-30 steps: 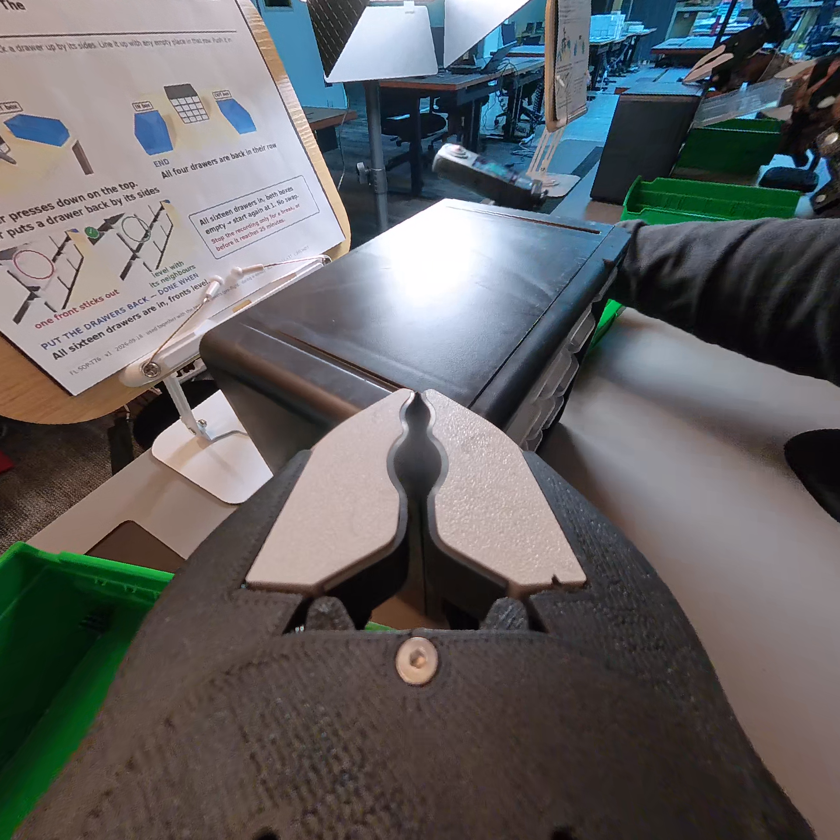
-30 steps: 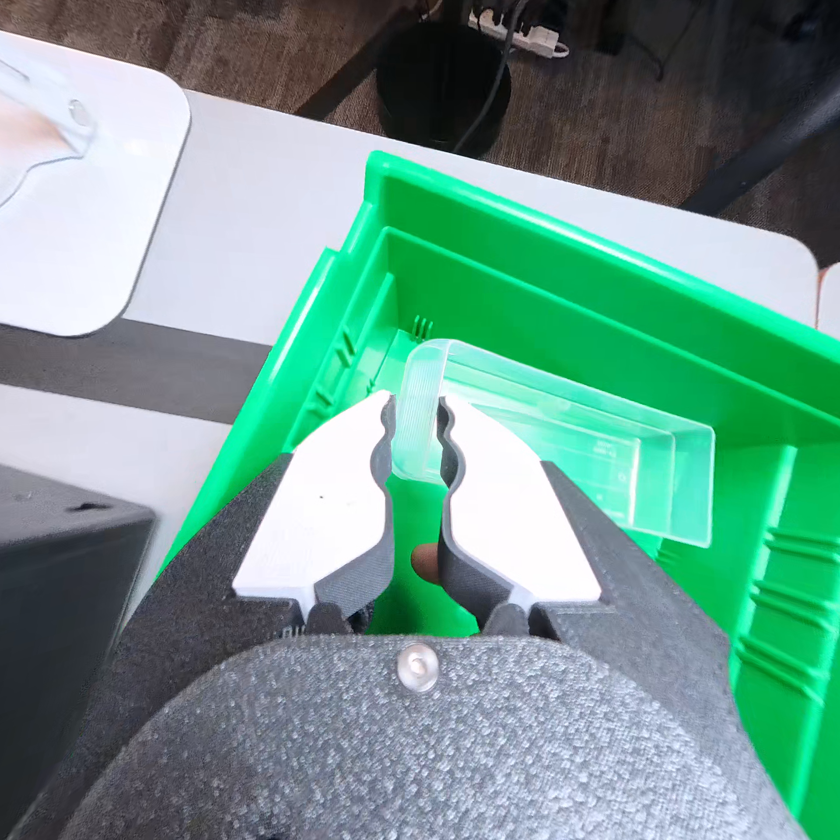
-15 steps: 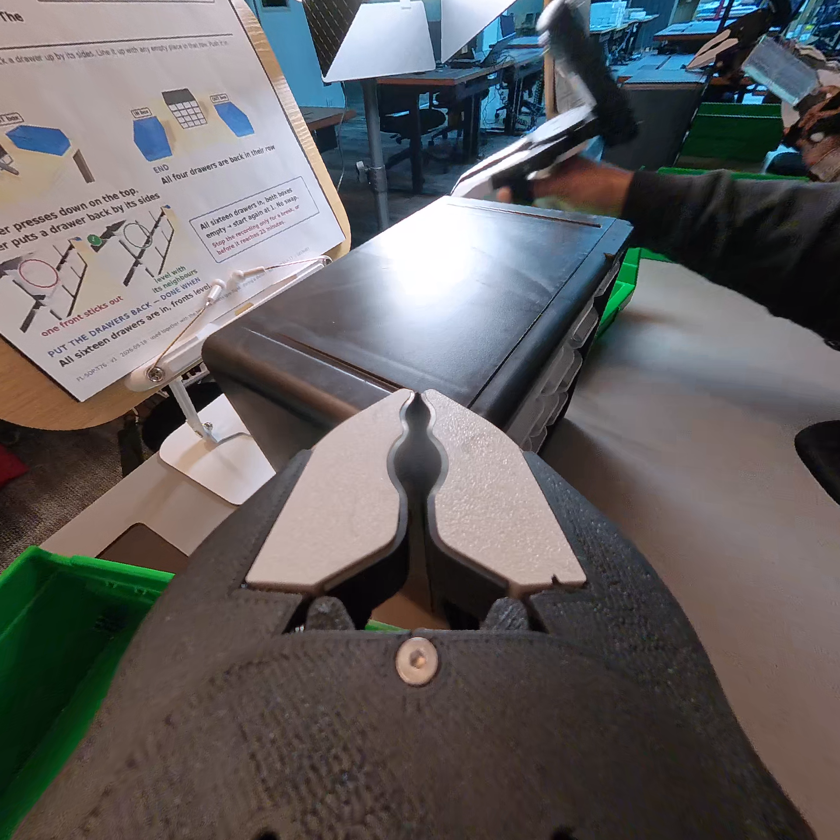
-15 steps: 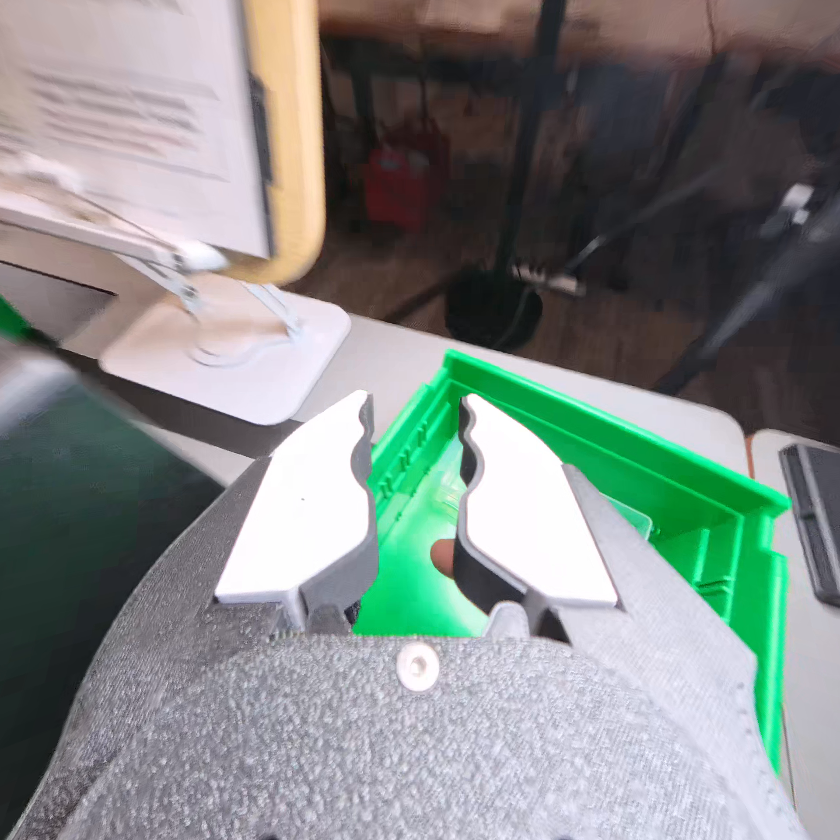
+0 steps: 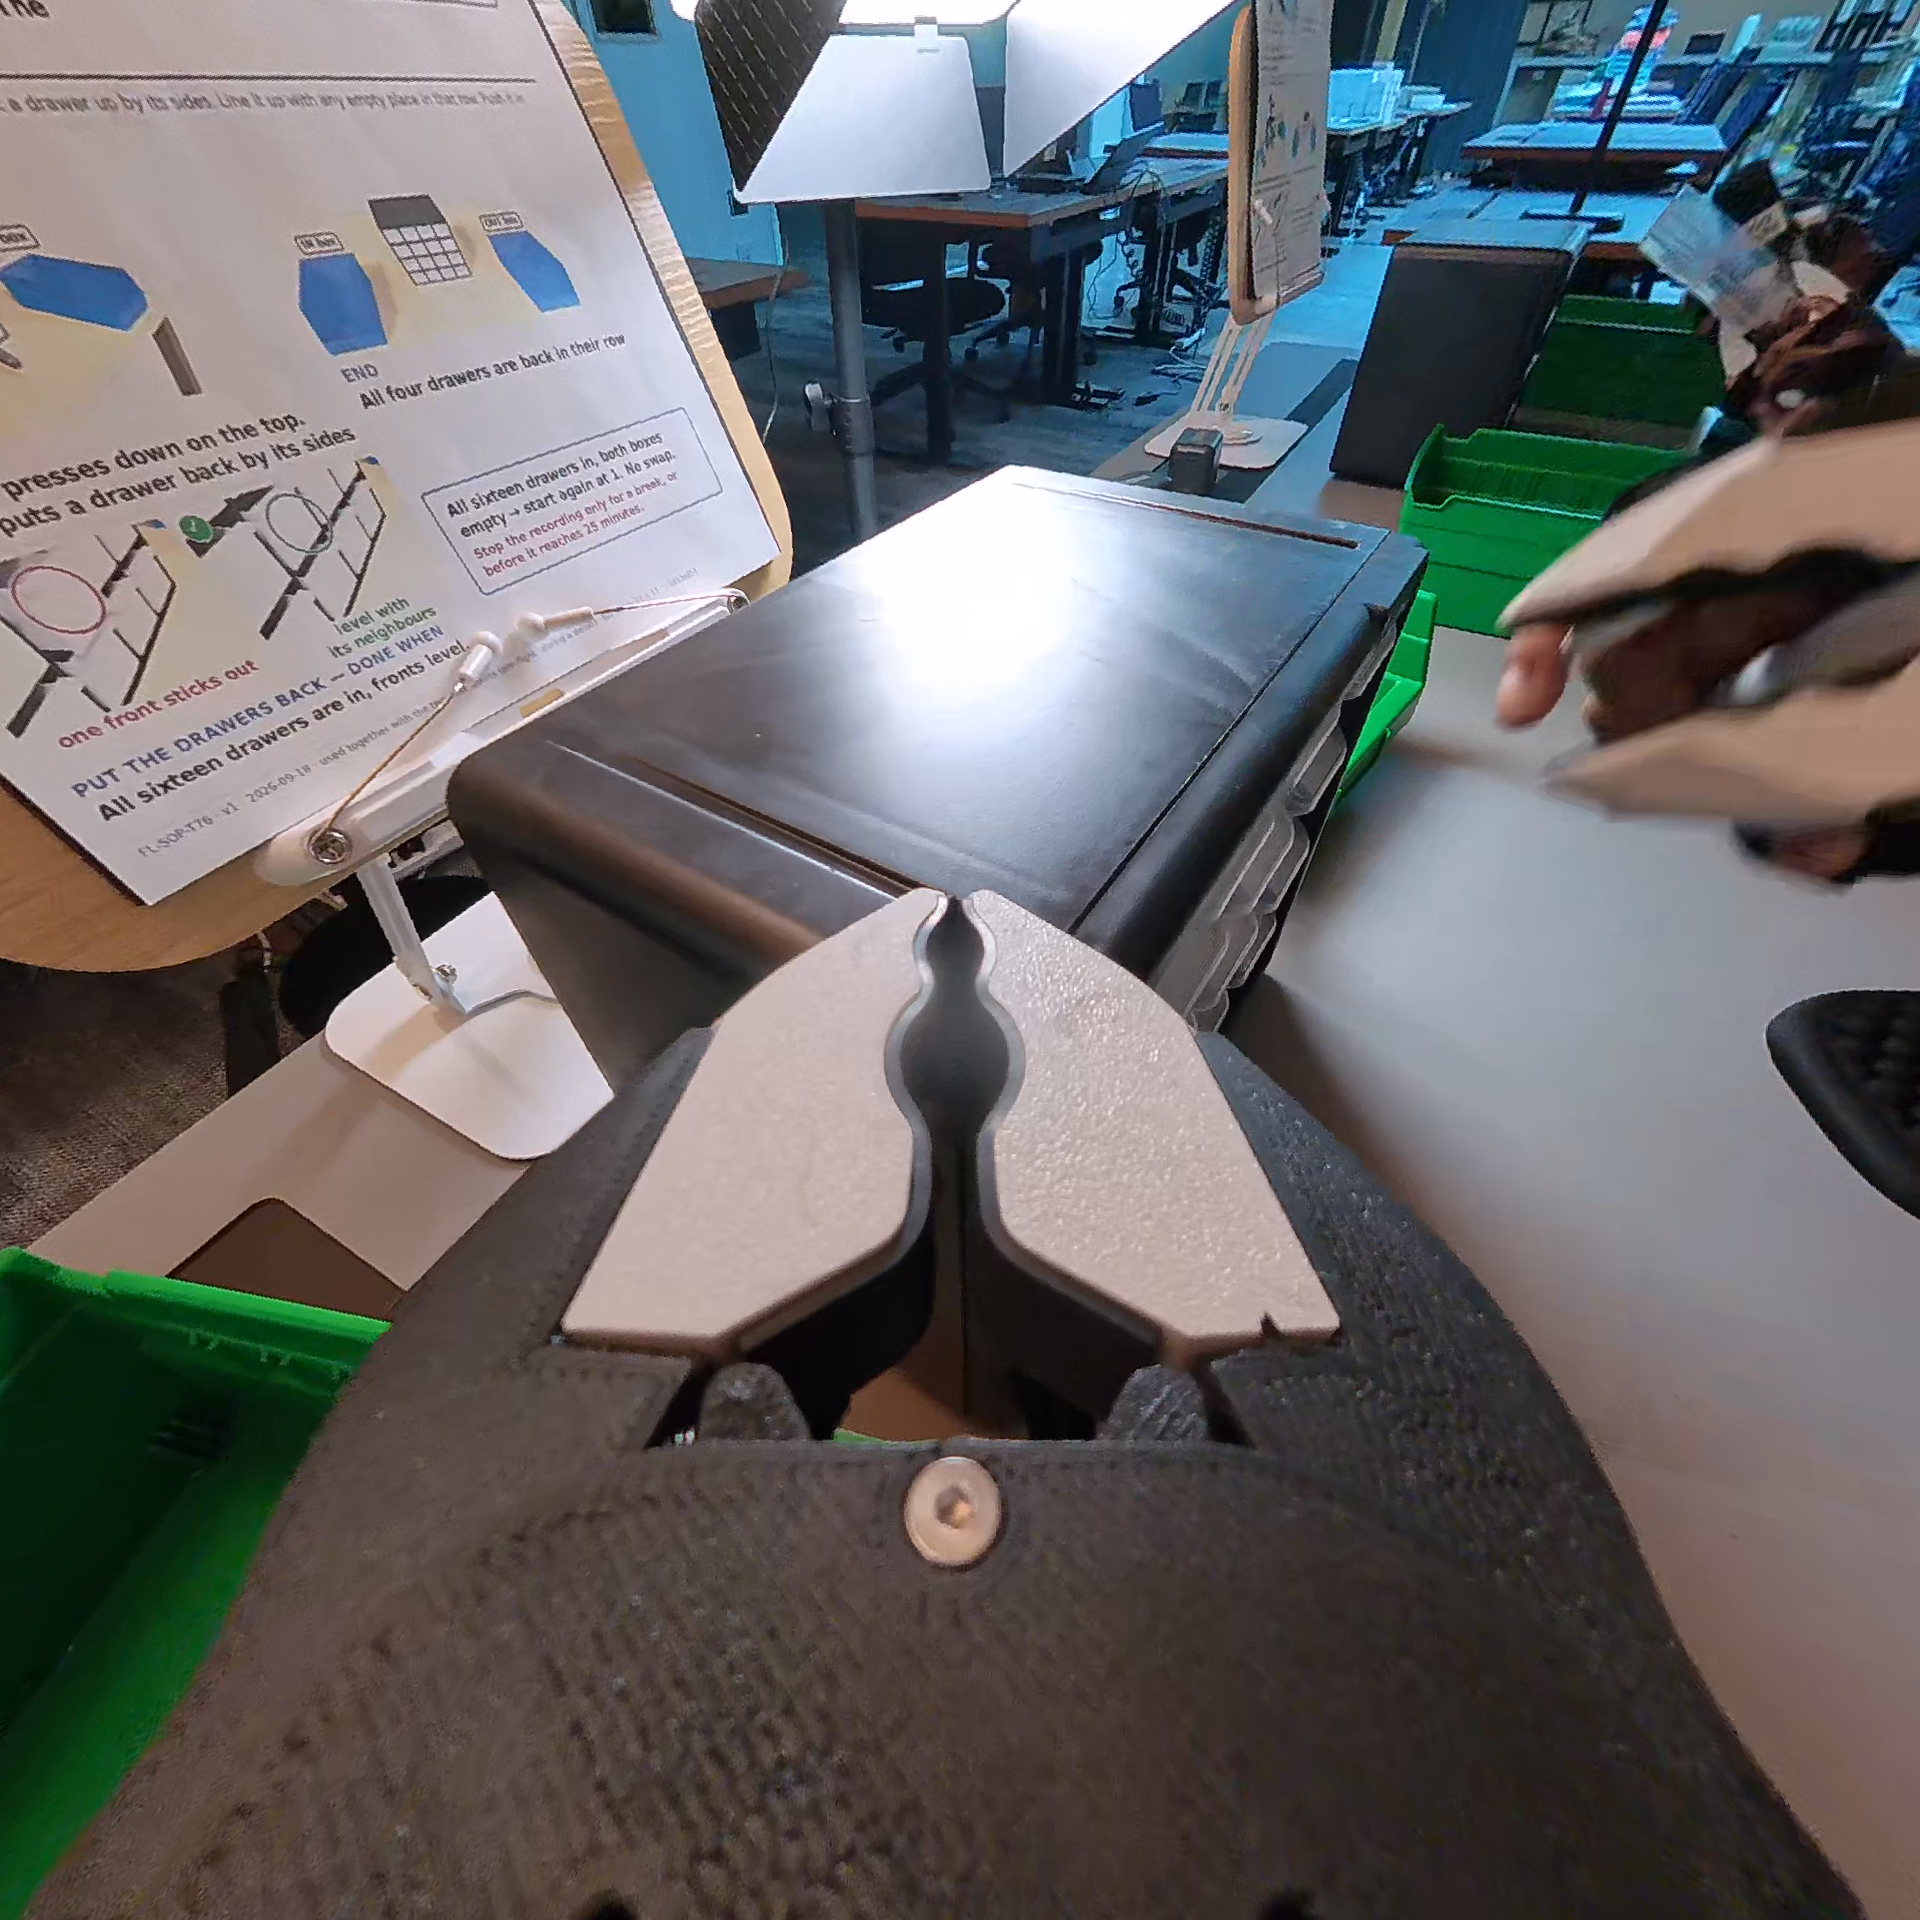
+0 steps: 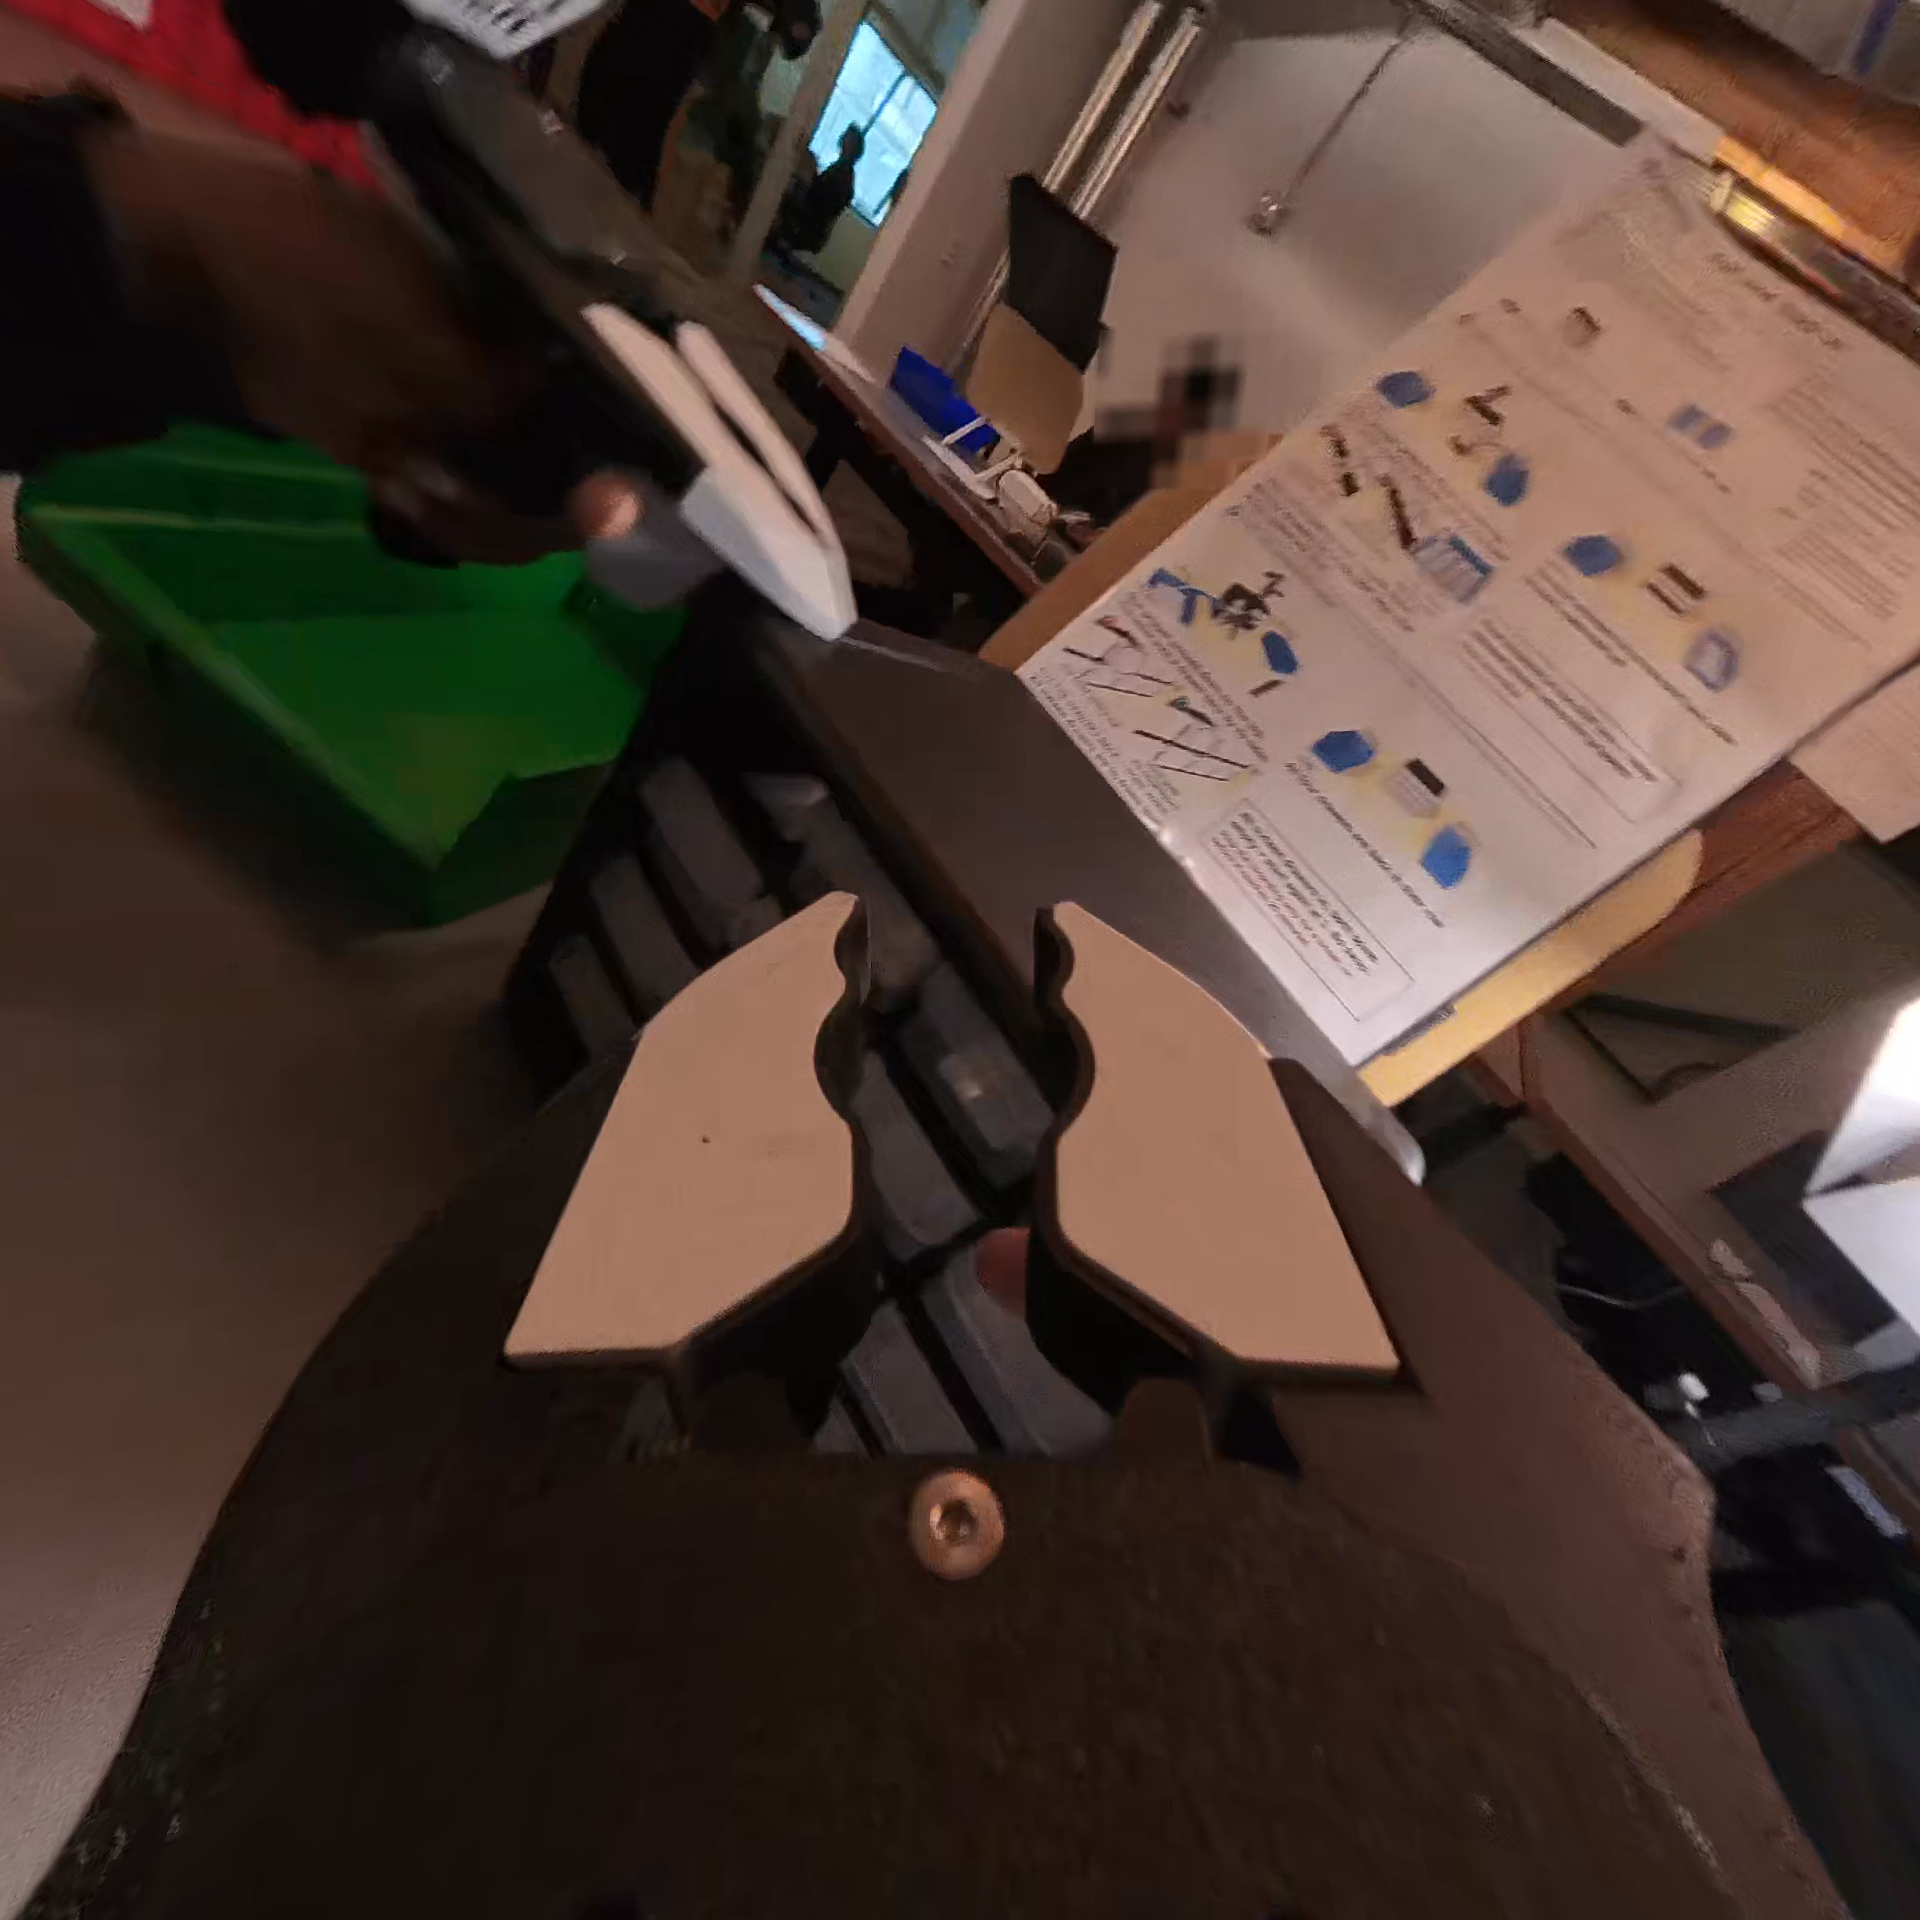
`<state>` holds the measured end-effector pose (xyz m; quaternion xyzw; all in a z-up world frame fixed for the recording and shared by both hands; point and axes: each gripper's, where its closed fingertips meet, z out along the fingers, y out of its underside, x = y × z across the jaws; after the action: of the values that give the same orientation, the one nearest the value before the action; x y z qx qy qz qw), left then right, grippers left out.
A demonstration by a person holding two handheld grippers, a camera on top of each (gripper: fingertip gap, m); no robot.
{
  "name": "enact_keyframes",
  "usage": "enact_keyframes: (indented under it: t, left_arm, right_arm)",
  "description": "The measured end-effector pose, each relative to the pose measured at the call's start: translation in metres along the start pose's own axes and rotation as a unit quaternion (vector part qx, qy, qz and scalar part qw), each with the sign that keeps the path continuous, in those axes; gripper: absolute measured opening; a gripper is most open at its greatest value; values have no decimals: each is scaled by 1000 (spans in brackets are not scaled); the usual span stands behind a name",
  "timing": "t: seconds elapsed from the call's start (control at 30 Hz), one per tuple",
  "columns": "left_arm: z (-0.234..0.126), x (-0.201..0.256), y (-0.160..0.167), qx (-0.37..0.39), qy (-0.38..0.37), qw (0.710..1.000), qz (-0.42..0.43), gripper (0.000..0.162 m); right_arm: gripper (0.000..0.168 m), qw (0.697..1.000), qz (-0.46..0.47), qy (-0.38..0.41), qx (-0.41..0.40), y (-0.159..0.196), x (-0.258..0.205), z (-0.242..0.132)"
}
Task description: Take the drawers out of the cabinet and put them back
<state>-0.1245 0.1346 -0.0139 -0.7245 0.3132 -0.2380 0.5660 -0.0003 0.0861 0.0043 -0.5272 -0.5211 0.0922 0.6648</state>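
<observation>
The black cabinet [image 5: 987, 675] stands on the grey table, its clear drawers [image 5: 1268, 862] facing right. My left gripper [image 5: 951, 909] is shut and empty, its tips at the near corner of the cabinet top. In the right wrist view it [image 6: 810, 582] touches the top's far corner. My right gripper [image 6: 951, 925] is open and empty, tilted, in front of the drawers [image 6: 707, 862] of the cabinet [image 6: 987, 790]. In the left wrist view it [image 5: 1538, 691] shows blurred at the right, off the cabinet front.
An instruction sheet on a stand [image 5: 312, 416] stands left of the cabinet and also shows in the right wrist view [image 6: 1507, 623]. One green bin [image 5: 104, 1455] sits by my left gripper, also seen from the right wrist [image 6: 312, 675]. Another green bin [image 5: 1392, 686] sits behind the cabinet.
My right gripper let go of a clear drawer in the far green bin, opened, and swung round to the cabinet's drawer front. My left gripper has barely moved.
</observation>
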Motion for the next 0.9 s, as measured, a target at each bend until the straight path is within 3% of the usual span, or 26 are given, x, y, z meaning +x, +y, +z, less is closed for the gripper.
enact_keyframes:
  t: [0.03, 0.13, 0.23, 0.5, 0.67, 0.83, 0.9]
  left_arm:
    - [0, 0, 0, 0, 0, 1000, 0, 0]
    - [0, 0, 0, 0, -6, 1000, 6, 0]
    - [0, 0, 0, -1, -8, 1000, 9, 0]
    - [0, 0, 0, -6, -11, 1000, 20, 0]
    - [0, 0, 0, -7, -16, 999, 30, 0]
    - [0, 0, 0, -7, -17, 999, 32, 0]
    - [0, 0, 0, -7, -17, 999, 31, 0]
  right_arm:
    - [29, 999, -33, 4, -13, 5, -13, 11]
    - [25, 980, -180, 68, -49, 19, -27, 41]
    - [21, 935, -325, 131, -56, 21, -30, 57]
    - [7, 903, -390, 170, -56, 29, -24, 66]
    - [4, 920, -376, 97, -53, 22, -38, 49]
    - [1, 968, -239, -16, -81, 11, -50, 20]
    - [14, 977, -185, -49, -89, 8, -48, 17]
